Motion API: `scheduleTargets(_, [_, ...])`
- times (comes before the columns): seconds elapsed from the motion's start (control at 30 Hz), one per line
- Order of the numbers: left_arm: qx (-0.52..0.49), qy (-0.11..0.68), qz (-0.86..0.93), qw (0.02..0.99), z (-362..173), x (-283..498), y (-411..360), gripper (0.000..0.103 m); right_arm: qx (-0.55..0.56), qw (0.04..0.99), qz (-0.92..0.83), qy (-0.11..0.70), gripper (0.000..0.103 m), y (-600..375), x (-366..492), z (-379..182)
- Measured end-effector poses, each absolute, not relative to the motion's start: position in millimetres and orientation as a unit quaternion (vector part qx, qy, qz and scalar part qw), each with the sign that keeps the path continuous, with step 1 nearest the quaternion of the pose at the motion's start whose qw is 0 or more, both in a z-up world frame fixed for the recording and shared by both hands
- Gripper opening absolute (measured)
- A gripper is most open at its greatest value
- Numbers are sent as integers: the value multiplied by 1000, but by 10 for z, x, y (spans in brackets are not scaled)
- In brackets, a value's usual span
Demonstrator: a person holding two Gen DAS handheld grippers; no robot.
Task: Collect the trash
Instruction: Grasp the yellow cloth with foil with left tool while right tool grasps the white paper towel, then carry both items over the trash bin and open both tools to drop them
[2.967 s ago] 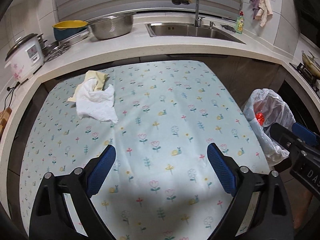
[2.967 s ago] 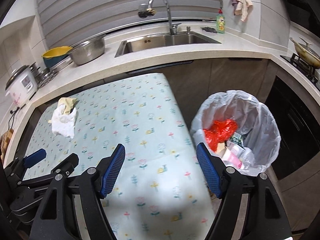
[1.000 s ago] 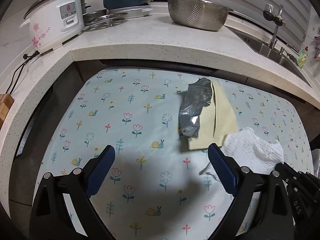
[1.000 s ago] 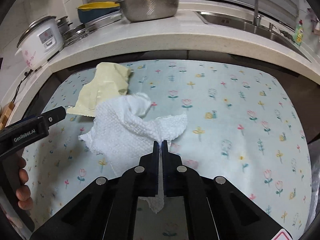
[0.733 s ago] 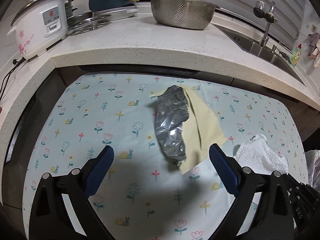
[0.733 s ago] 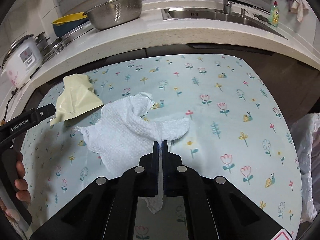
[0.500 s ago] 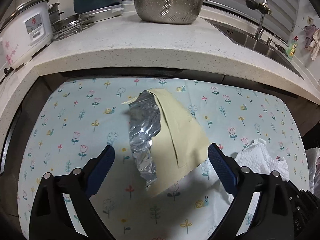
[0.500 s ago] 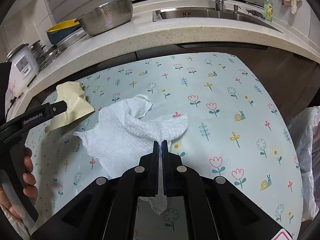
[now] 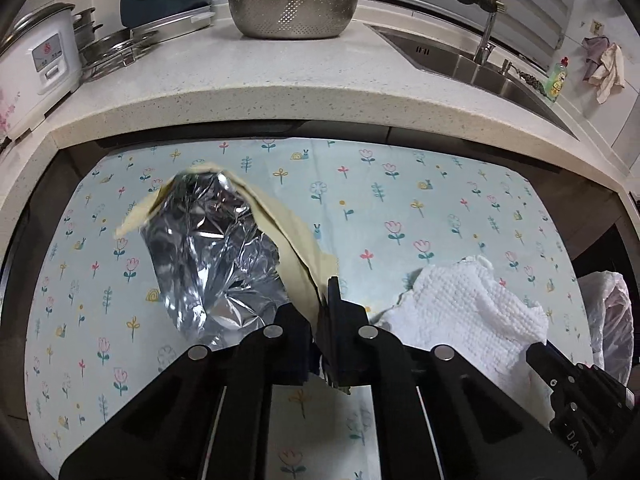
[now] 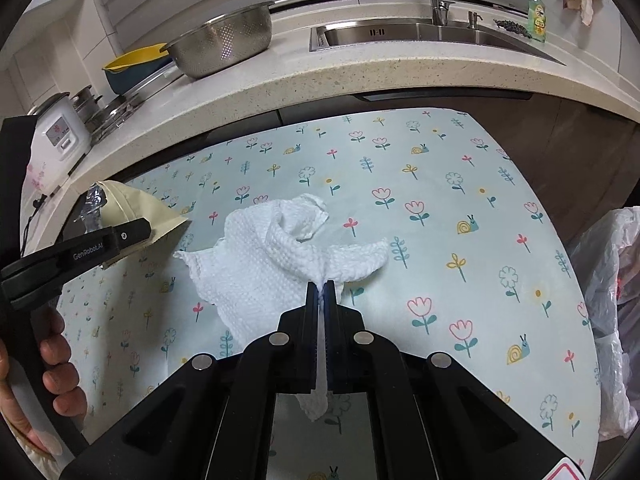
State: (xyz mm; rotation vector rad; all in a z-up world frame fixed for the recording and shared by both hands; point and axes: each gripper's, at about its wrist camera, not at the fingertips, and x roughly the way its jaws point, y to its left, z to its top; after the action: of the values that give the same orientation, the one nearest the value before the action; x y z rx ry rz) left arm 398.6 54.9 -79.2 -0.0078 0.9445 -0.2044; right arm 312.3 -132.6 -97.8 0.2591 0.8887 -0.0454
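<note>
Left tongs: jaws have just closed on the yellow, foil-lined wrapper, which half a second ago lay free between wide jaws. Right tongs: clamped on the white paper towel. Both pieces appear ready for the bag.

Beyond: flowered tablecloth; bin bag off its right edge, path unobstructed. Farther: counter, colander, sink.
</note>
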Motion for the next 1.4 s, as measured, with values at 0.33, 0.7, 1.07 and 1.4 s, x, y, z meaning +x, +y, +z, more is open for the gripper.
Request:
scheduleTargets(0.33, [10,438,-127,890,-429,3294,78,6,137,903,-31,405,3,-1635,2555,-646])
scheduleTargets(0.7, [28,437,-183,880,-233,2451,-604,6,145,912,-52,380,3,-2055,1868,-339])
scheduleTargets(1.07, [56,430,-219,874,-107,1887,-1153,6,169,914,-87,359,3,-2577,1334,-208])
scheduleTargets(1.4, [79,425,-246,867,-45,1600,-1619,6,187,914,-121,339,3,-3070,949,-118])
